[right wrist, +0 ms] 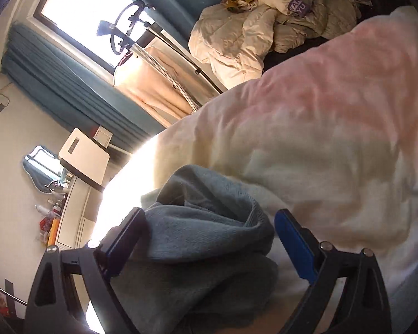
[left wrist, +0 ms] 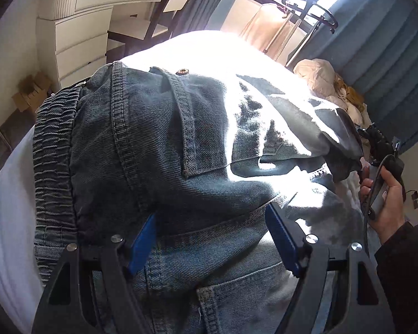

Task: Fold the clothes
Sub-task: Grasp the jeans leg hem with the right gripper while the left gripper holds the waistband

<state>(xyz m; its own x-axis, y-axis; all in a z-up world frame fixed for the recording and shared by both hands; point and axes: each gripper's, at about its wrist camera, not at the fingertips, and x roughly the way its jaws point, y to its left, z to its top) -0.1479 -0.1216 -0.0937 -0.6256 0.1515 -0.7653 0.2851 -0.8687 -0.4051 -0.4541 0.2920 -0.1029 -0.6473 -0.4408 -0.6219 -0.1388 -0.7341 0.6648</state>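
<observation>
Denim fills the left wrist view: the jeans (left wrist: 158, 144) lie spread over the bed (left wrist: 217, 47), a heavy blue-grey twill with raised double-stitched seams, a gathered elastic waistband along the bed's left edge and a small round metal button (left wrist: 182, 71) near the top of the garment. Sunlight bleaches the far half of the cloth. In the right wrist view the bed's cover (right wrist: 320, 128) is a soft, rumpled white quilt with a pinkish cast, reaching to the far edge, where a puffy cream padded jacket (right wrist: 245, 33) sits in a crumpled heap.

Next in size, one end of the jeans (right wrist: 203, 222) is bunched into thick, fuzzy grey-blue folds close to the bed's near edge.

Left gripper (left wrist: 211, 236): black angular arms with flat blue ribbed pads, jaws spread wide, hovering low over the denim with nothing pinched between them; whether the pads touch the cloth cannot be told. Right gripper (right wrist: 209, 239): same build, jaws also apart, straddling the bunched fold, which lies loosely between the pads rather than clamped. In the left wrist view a bare hand (left wrist: 387, 206) grasps the right gripper's handle at the bed's right edge.
</observation>
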